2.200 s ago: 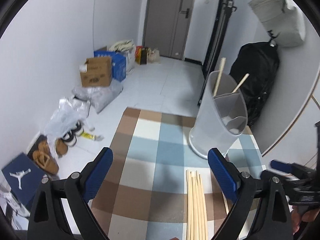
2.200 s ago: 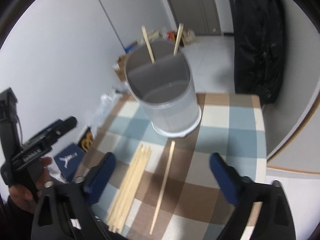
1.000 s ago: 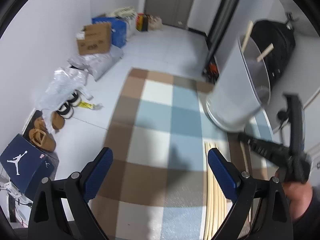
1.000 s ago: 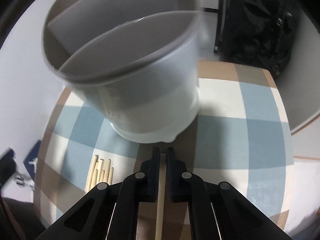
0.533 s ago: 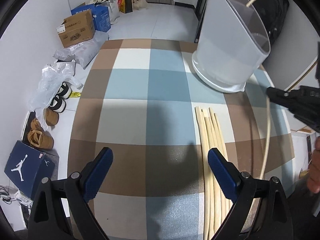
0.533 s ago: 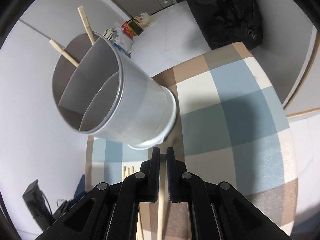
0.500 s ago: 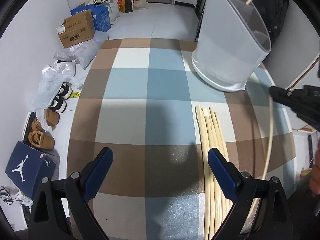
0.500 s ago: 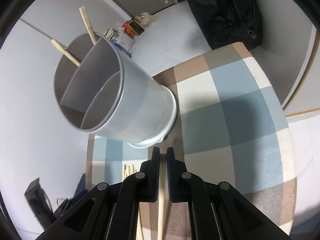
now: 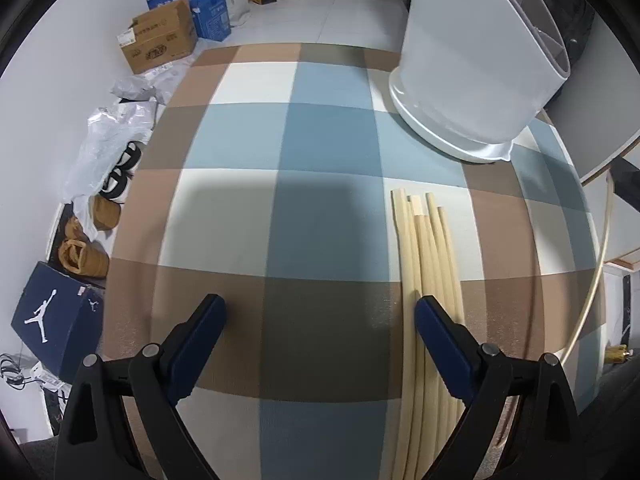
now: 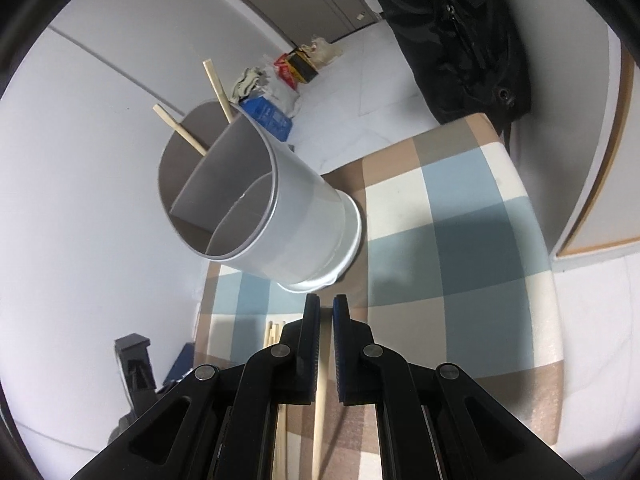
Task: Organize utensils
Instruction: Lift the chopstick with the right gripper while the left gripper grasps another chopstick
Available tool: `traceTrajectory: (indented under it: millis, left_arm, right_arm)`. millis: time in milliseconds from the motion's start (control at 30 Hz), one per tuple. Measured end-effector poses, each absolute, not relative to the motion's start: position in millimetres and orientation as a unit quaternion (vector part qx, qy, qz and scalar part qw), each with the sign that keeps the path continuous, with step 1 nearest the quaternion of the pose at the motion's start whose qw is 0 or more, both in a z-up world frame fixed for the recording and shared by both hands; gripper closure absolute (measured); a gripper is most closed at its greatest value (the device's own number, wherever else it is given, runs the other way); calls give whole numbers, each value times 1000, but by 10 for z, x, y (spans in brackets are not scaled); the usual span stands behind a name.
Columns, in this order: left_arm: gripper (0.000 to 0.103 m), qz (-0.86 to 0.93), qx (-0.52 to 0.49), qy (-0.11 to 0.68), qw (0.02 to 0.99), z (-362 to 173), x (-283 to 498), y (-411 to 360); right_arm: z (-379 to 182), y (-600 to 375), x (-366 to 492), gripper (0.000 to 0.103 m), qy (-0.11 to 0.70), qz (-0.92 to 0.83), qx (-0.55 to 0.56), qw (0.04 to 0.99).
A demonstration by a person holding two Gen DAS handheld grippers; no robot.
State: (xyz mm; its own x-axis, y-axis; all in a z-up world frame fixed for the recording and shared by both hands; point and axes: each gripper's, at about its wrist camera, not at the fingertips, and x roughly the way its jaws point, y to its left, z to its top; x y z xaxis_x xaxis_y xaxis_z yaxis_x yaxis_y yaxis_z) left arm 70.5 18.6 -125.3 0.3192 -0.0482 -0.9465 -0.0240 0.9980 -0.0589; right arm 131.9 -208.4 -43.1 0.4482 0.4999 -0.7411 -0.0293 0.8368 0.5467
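A grey divided utensil holder (image 9: 480, 60) (image 10: 260, 208) stands at the far right of the checked table (image 9: 320, 140). Two chopsticks (image 10: 216, 88) lean in its back compartment. A bundle of several pale chopsticks (image 9: 428, 280) (image 10: 272, 328) lies on the cloth in front of it. My left gripper (image 9: 320, 312) hovers open above the table, its right finger beside the bundle and nothing between the jaws. My right gripper (image 10: 326, 308) is shut on a single chopstick (image 10: 320, 400) (image 9: 600, 260), held in the air just in front of the holder's base.
A black backpack (image 10: 460, 40) hangs beyond the table's far right corner. On the floor to the left are cardboard boxes (image 9: 160, 40), plastic bags (image 9: 108, 140), shoes (image 9: 80, 252) and a blue shoe box (image 9: 56, 320). The table's rounded edge curves close at left and right.
The right gripper has risen and rolled with the single chopstick, drawing back from the holder. The left gripper has sunk and tipped down toward the cloth beside the bundle.
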Motion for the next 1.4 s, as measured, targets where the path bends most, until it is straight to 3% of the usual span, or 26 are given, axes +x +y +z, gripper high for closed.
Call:
traceTrajectory:
  millis: [800,1000,1067,1133,1167,1400]
  left_arm:
    - [12,23,20,575,818,-1296,1008,132]
    - [52,-27,15,585,811,-1249,1058,52]
    - [76,-38,15,585,810,-1238,1094,26]
    - [95,-43,10,585,810,-1235,1146,26]
    - [99,-52,-2,587,808,-1240,1177,44]
    - [101,-50,-59,562,823,-1097,1140,177]
  right_arm:
    - [-274,-2134,1264,97,475,191,226,829]
    - [-275,-2162,1271,97,474,192,228,829]
    - [-284,-2169,1275,97,475,192,228,828]
    - [-288,-2171,1280,97,477,192,227,827]
    - [-290,-2177,1281,97,477,192,228,827]
    - [-256,-2242,1261,97,468,190,231,832]
